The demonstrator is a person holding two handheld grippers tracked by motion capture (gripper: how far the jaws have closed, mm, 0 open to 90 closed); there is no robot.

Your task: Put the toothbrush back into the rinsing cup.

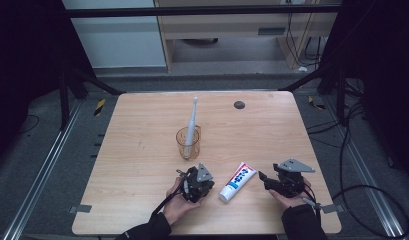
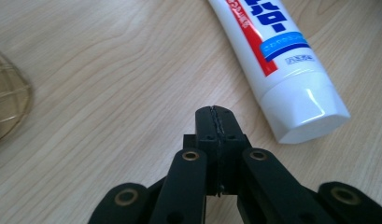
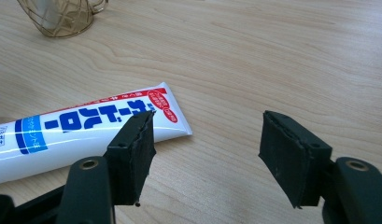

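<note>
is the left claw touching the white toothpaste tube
Apart. In the left gripper view the shut left claw sits over bare wooden table, with a strip of wood showing between it and the white toothpaste tube.

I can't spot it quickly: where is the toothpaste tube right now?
In the high view the toothpaste tube lies flat near the table's front edge, between the left gripper and right gripper, nearer than the cup.

The left gripper (image 1: pixel 197 182) is held low in the left hand (image 1: pixel 178 201), its jaws pressed together. The right gripper (image 1: pixel 272 181) is held with jaws spread wide.
</note>
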